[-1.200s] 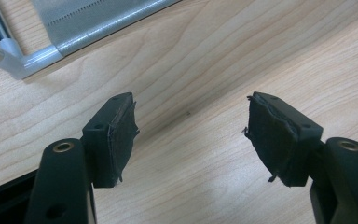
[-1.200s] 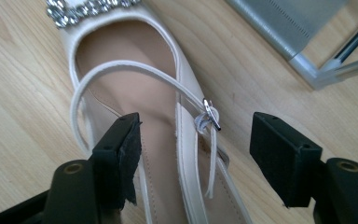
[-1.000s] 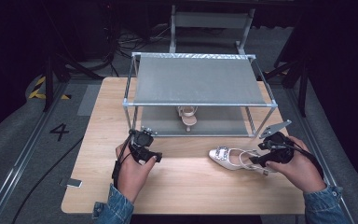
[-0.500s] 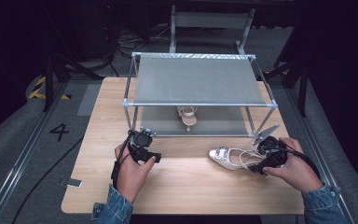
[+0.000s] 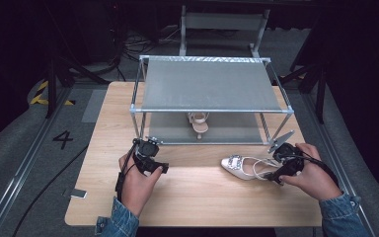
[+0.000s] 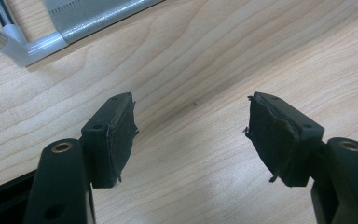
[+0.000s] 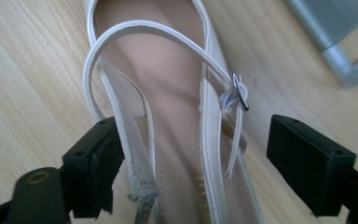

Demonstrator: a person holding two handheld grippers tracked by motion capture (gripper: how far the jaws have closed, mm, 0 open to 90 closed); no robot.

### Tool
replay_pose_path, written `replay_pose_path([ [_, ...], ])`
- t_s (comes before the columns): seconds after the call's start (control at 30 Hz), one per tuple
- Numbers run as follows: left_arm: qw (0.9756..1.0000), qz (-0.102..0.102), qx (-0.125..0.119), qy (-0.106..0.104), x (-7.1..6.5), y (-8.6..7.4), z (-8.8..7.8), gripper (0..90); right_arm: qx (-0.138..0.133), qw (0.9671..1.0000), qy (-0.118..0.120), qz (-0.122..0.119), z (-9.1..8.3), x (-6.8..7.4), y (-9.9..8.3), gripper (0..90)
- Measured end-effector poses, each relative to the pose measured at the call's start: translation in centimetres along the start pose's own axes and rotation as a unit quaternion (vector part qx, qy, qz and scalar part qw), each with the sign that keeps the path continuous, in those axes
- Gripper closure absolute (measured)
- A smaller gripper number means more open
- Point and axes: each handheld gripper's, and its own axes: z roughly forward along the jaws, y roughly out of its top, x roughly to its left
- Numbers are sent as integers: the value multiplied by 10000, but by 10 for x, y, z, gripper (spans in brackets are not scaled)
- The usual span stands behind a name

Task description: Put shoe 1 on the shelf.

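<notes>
Pale wooden table [image 5: 197,197] under dark surroundings: a white slingback shoe [image 5: 244,167] lies at lower right of the high view, just before a metal shoe rack [image 5: 209,85] (a second shoe [image 5: 198,122] sits on its lower shelf). The right gripper [image 7: 186,163] straddles the shoe's heel end, its jaws having just opened, pads not pressing. At lower left, the left gripper [image 6: 191,140] stands wide over bare wood.

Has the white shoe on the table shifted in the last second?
No. The white shoe lies where it was, right of the rack's front corner post.
</notes>
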Motion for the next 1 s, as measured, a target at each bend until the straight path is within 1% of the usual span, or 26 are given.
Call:
replay_pose_path([
  [0.07, 10000, -8, -6, 6, 0, 0, 0, 325, 54, 10000, 24, 47, 3, -1, 0, 169],
  [0.17, 10000, 3, 1, 6, 0, 0, 0, 325, 80, 10000, 34, -36, 5, 0, 1, 173],
  [0.2, 10000, 4, 1, 5, 0, 0, 0, 325, 101, 9999, 87, -33, 7, 0, 0, 181],
  [0.23, 10000, 2, -1, -1, 0, 0, 0, 325, 153, 9998, 145, -24, 7, -1, -1, 207],
  [0.27, 10000, -1, -3, 2, 0, 0, 0, 325, 164, 9995, 251, 40, 5, -1, -3, 245],
  [0.3, 10000, 1, -3, 0, 0, 0, 0, 325, 152, 9995, 268, 78, 2, -1, -4, 242],
  [0.37, 10000, 1, 6, 3, 0, -1, 1, 325, 66, 9998, 181, -30, -6, 1, -6, 252],
  [0.43, 10000, 13, 22, -29, 0, 0, 2, 325, 57, 9997, 132, -209, -7, 3, -8, 247],
  [0.47, 10000, 13, 22, -29, 0, 0, 2, 324, 115, 9996, 95, -254, -5, 4, -8, 246],
  [0.5, 10000, 6, 19, -23, 0, 0, 2, 324, 115, 9996, 95, -254, -5, 4, -8, 246],
  [0.53, 10000, 10, 10, -21, -1, 1, 2, 324, 241, 9991, 126, -336, -1, 3, -8, 253],
  [0.57, 10000, 34, -6, -27, -2, 1, 2, 324, 287, 9989, 62, -369, 1, 3, -8, 255],
  [0.67, 10000, 28, -10, -18, -2, 2, 2, 324, 324, 9985, 29, -434, 6, 3, -8, 252],
  [0.7, 10000, 21, -10, -18, -2, 1, 2, 324, 328, 9982, 9, -500, 9, 4, -7, 247],
  [0.77, 10000, 21, 12, -38, -1, 0, 3, 324, 244, 9976, 37, -642, 15, 6, -3, 244],
  [0.8, 10000, 22, 26, -51, 0, 0, 2, 324, 211, 9976, 15, -664, 17, 6, -2, 244],
  [0.83, 10000, 7, 5, -47, 1, -1, 2, 324, 191, 9973, 75, -699, 19, 5, -1, 243],
  [0.87, 10000, -21, -5, -24, 1, -1, 2, 323, 138, 9973, 57, -718, 22, 6, 0, 236],
  [0.93, 10000, -31, 6, -42, 3, -3, 1, 324, 53, 9974, 67, -718, 26, 6, 1, 231],
  [0.97, 10000, -17, 13, -37, 3, -4, 0, 324, -2, 9977, 88, -676, 28, 6, 2, 233],
  [1.0, 10000, -37, -1, -41, 4, -4, 0, 323, -52, 9983, 113, -567, 29, 5, 3, 248],
])
